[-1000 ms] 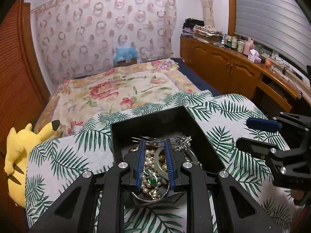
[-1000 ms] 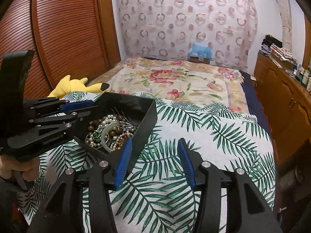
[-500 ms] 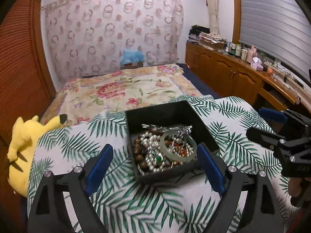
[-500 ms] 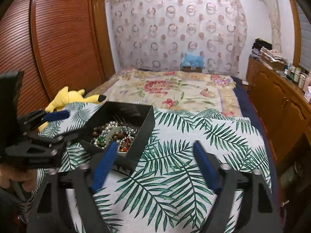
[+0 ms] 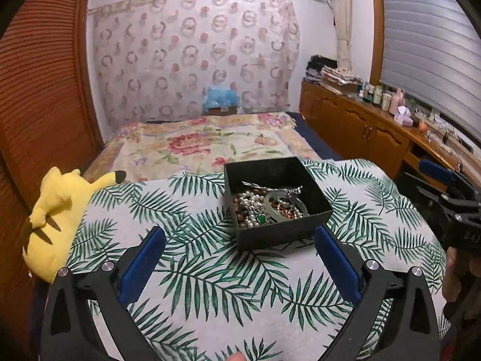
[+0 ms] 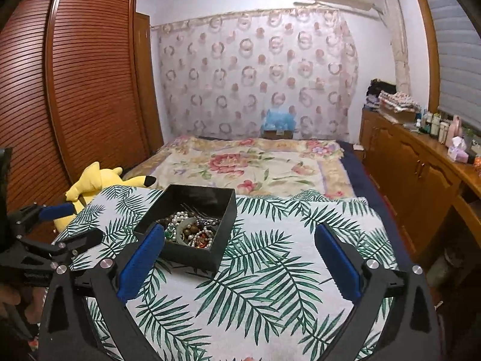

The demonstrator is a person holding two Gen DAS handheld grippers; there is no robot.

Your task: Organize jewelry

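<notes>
Jewelry (image 5: 269, 207) lies heaped in the black box (image 5: 288, 231) on the palm-leaf cloth (image 5: 210, 270): pearl strands, brown beads, a pale green bangle and a green stone, all tangled together. In the left view the box sits at about twelve o'clock ahead of our left gripper (image 5: 240, 266); in the right view it sits at about ten o'clock from our right gripper (image 6: 240, 266).

A second ago our left gripper was down in the box with its fingers nearly pressed together over the beads. Now it is drawn back and raised, fingers spread wide and holding nothing, and the box looks smaller and farther off. Our right gripper has widened too and also holds nothing.

We judge that the left grip let go and came away with no piece, since every piece we can see is inside the box and none lies on the cloth. Whether the sorting is ending here or another reach follows, we cannot tell.
</notes>
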